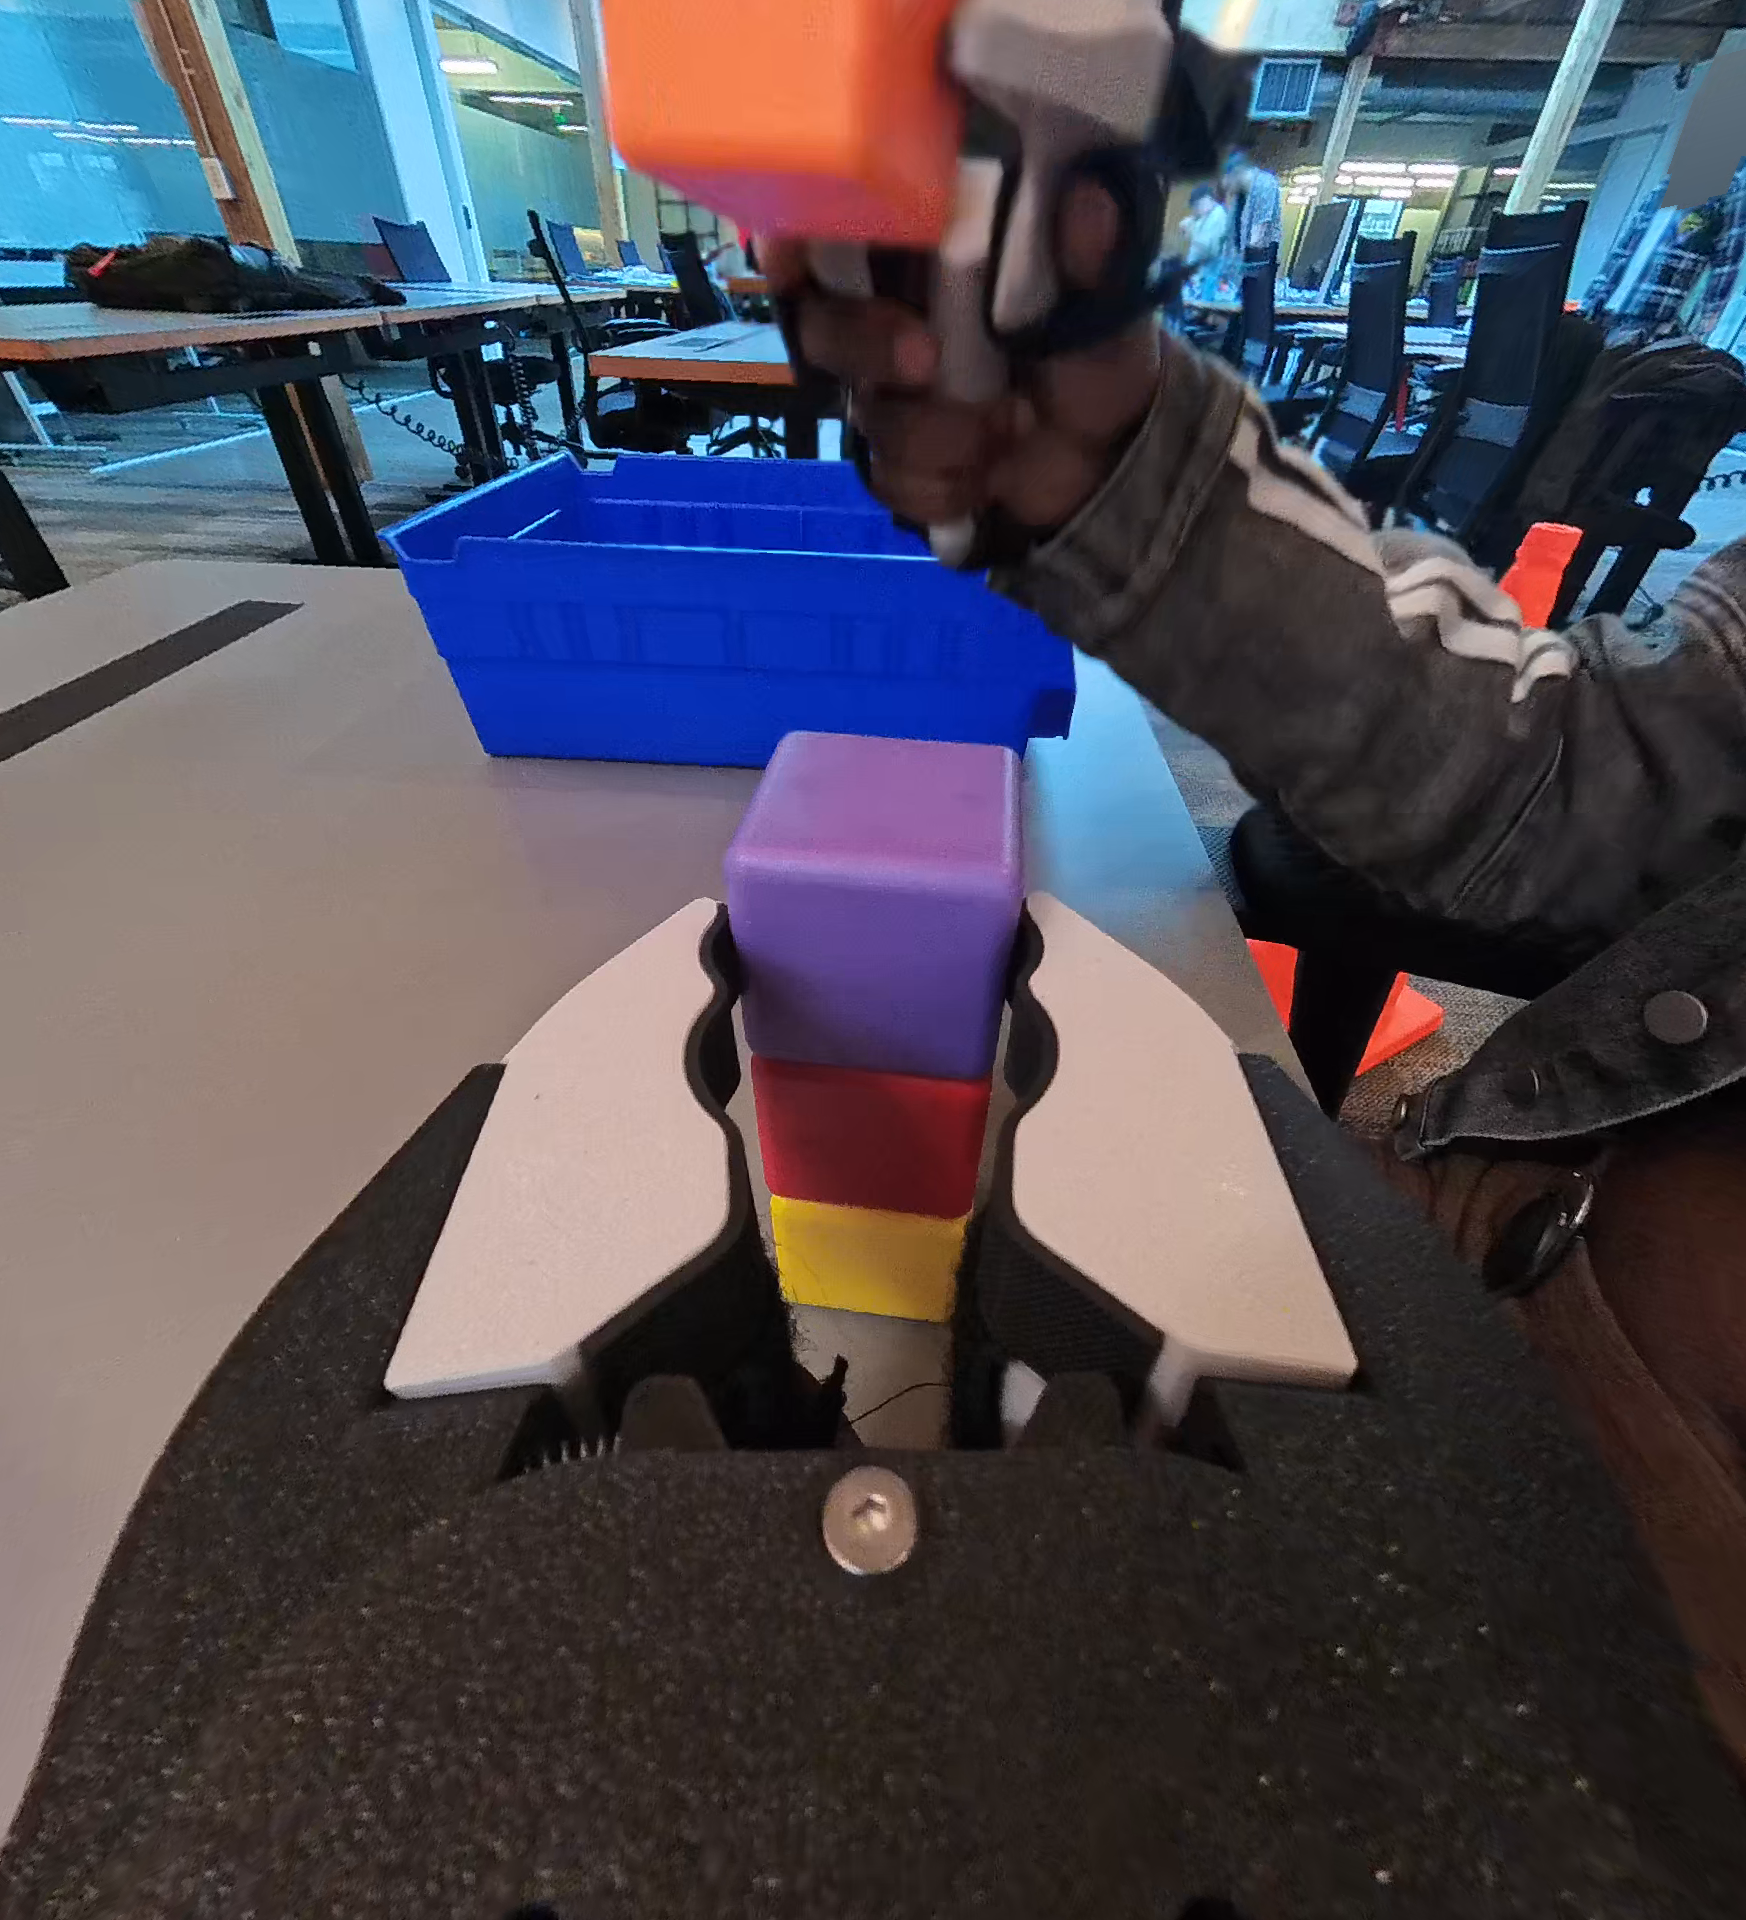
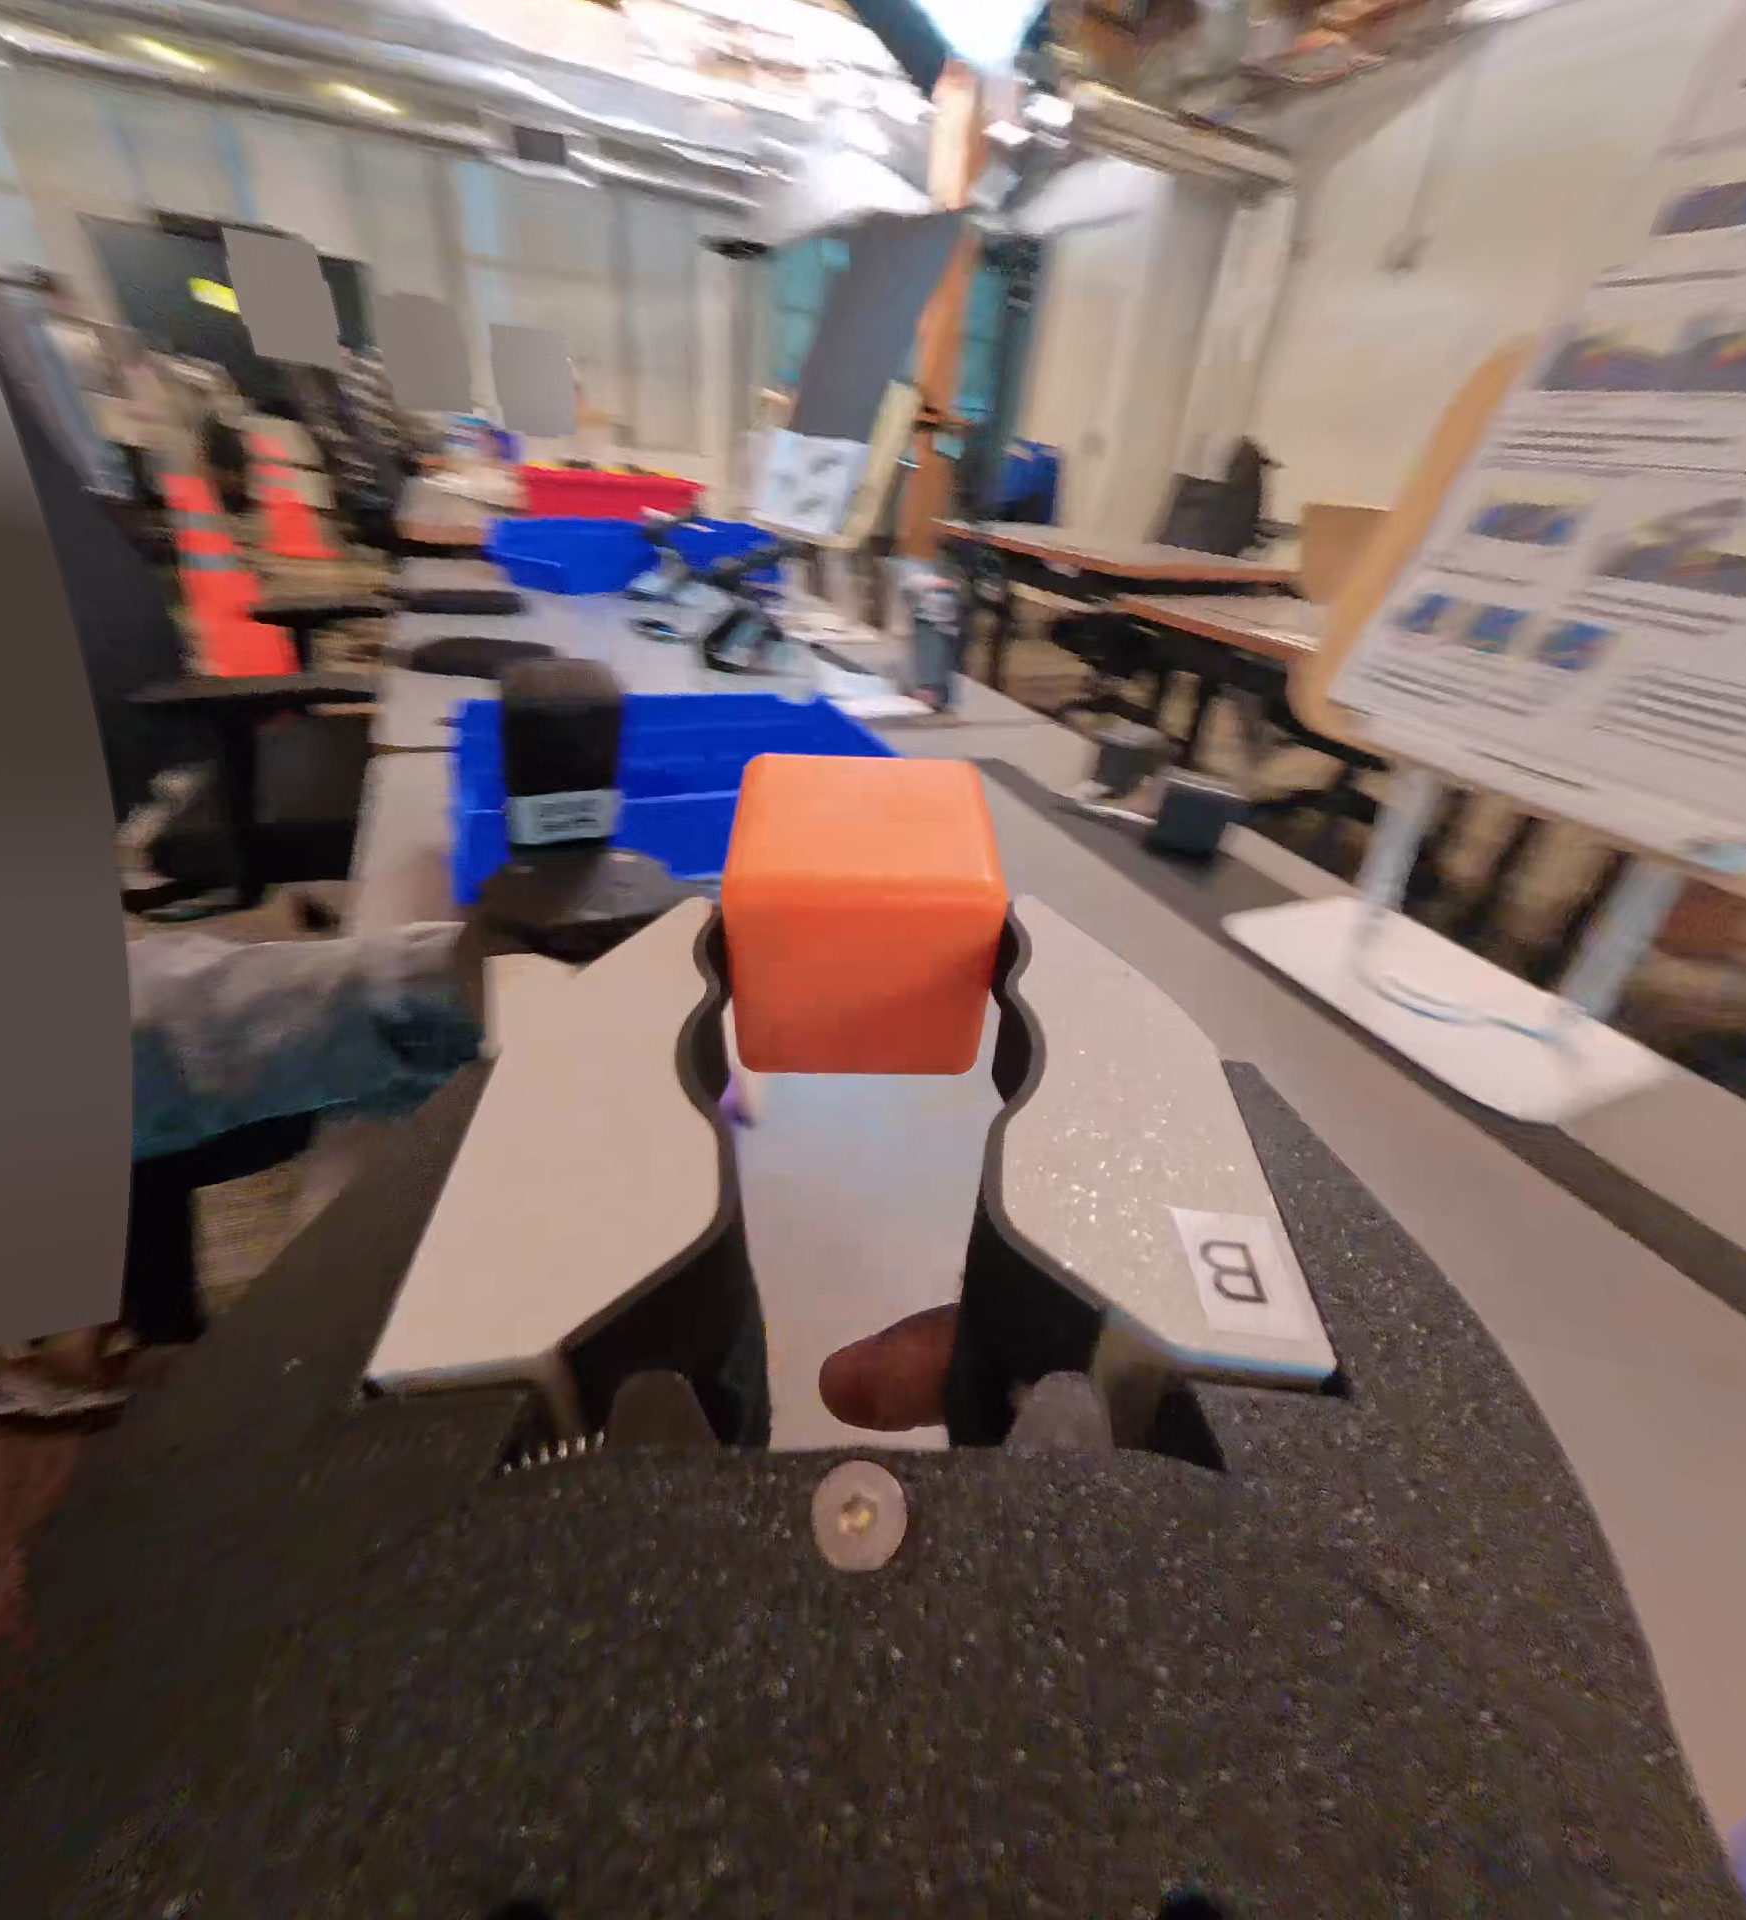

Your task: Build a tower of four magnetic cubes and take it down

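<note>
- Your left tongs (image 1: 874, 966) are clamped on the purple cube (image 1: 874, 904), which tops a stack of three: purple on the red cube (image 1: 871, 1138), red on the yellow cube (image 1: 867, 1257), yellow on the grey bench (image 1: 225, 935).
- Your right tongs (image 2: 858, 966) are clamped on the orange cube (image 2: 858, 914), both pads pressed to its sides, held in the air above and beyond the stack.
- Whether the orange cube is coming on or going off cannot be told from here; either way, brace the purple cube so the magnets do not tug the column over.
- If you are placing, come straight down with the orange faces square to the purple top, and let go only once it sits flush.
- If you are clearing, carry the orange cube well away from the stack before lowering it.
- The stack stands near the bench's right edge; the blue bin (image 1: 723, 634) lies just beyond it.
- Open bench lies to the left, so set loose cubes there, not toward the edge.
</note>
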Demonstrator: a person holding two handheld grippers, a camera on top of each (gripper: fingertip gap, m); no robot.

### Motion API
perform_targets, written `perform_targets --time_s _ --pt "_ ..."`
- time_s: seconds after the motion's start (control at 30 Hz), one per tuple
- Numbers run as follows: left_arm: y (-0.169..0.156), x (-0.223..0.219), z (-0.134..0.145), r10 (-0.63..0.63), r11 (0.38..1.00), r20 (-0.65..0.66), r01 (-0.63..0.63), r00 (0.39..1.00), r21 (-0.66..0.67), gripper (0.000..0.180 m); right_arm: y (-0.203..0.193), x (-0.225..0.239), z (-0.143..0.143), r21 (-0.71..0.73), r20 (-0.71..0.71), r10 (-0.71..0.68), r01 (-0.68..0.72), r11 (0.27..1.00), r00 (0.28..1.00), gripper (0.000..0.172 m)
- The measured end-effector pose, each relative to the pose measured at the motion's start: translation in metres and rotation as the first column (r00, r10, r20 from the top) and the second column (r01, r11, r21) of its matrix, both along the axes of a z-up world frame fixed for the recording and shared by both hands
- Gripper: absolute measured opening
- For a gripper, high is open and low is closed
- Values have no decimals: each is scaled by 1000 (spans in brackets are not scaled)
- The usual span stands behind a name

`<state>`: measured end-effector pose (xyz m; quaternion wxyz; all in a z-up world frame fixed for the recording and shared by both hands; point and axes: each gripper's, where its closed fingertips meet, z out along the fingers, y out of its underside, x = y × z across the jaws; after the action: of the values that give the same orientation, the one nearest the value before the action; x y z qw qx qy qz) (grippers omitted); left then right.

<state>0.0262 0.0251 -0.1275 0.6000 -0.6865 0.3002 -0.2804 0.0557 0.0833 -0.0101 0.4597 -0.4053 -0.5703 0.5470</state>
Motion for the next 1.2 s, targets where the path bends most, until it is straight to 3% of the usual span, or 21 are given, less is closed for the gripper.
perform_targets --time_s 0.1,0.23,0.3,0.47,0.67,0.77,1.2 --pt "1 2 0 1 1000 -8 -1 1000 -2 49 58 25 8 46 109 -292 289 956 950 49" --pt "1 2 0 6 1000 -11 -6 1000 -4 49 125 64 -5 33 284 -531 546 837 798 49" --pt "1 2 0 8 1000 -14 -8 1000 -4 49 160 82 -24 70 371 -628 654 753 684 49" --pt "1 2 0 11 1000 -15 -11 1000 -4 49 226 106 -96 103 566 -684 784 612 459 49" --pt "2 2 0 12 1000 -13 -12 1000 -1 49 257 103 -159 183 694 -656 809 559 296 49" --pt "2 2 0 12 1000 -13 -12 1000 0 49 266 101 -172 206 681 -683 826 525 263 49" --pt "2 2 0 10 1000 -12 -10 1000 1 49 262 101 -198 215 749 -631 827 520 203 49"
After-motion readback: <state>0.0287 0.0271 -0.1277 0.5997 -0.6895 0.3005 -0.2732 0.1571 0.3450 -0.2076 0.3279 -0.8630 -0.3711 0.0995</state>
